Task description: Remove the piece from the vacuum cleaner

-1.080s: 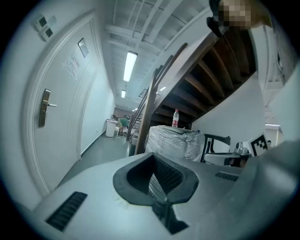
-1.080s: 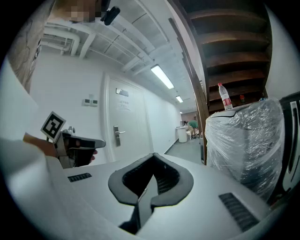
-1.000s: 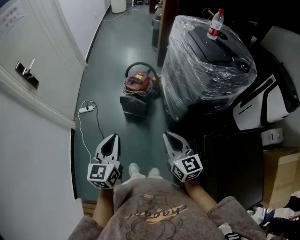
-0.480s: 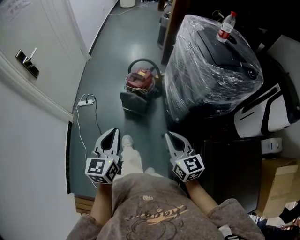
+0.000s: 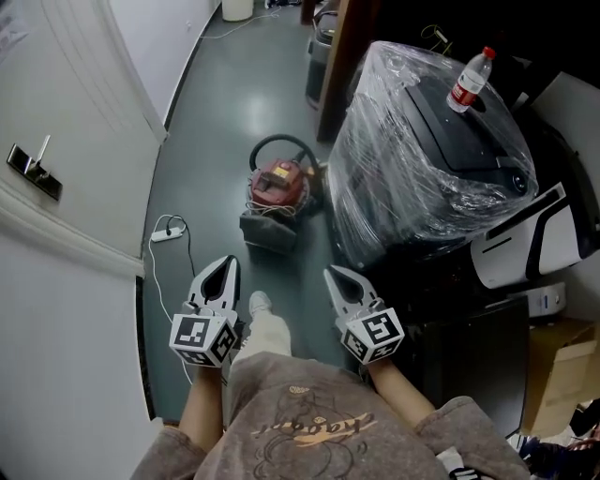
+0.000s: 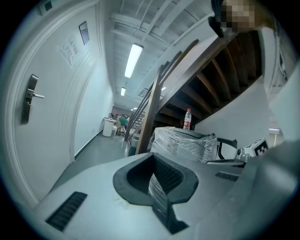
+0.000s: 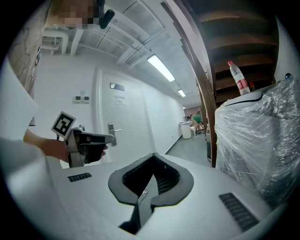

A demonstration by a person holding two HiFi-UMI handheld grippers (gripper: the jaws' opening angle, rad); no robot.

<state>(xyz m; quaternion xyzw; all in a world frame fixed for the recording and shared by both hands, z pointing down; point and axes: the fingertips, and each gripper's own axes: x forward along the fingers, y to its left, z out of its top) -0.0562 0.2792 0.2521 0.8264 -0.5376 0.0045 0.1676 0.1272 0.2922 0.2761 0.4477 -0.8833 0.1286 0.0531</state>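
Closest in, the left gripper [image 5: 227, 266] and right gripper [image 5: 334, 275] are held side by side at waist height. Both point forward, and each has its jaws closed on nothing. They are well apart, and one pale shoe [image 5: 260, 303] shows on the floor [image 5: 214, 122] between them.

Ahead of the shoe a strip of open grey-green floor runs to the vacuum cleaner [image 5: 278, 182]. Its left edge is the white wall with a door [image 5: 56, 112], where a power strip [image 5: 167, 235] and its cable lie just beside the skirting.

The red vacuum cleaner sits on the floor toward the right side of the passage. A dark grey piece [image 5: 270, 231] is against its near side, and its hose [image 5: 279, 142] loops over its far side.

Just to its right stands a plastic-wrapped machine [image 5: 422, 178] with a bottle [image 5: 471, 79] upright on top. This forms the right edge of the passage. To the left of the vacuum cleaner the floor is open to the wall.

Farther on, a dark wooden post [image 5: 333, 70] stands at the machine's far corner. The passage continues past it to a white bin [image 5: 237, 9].
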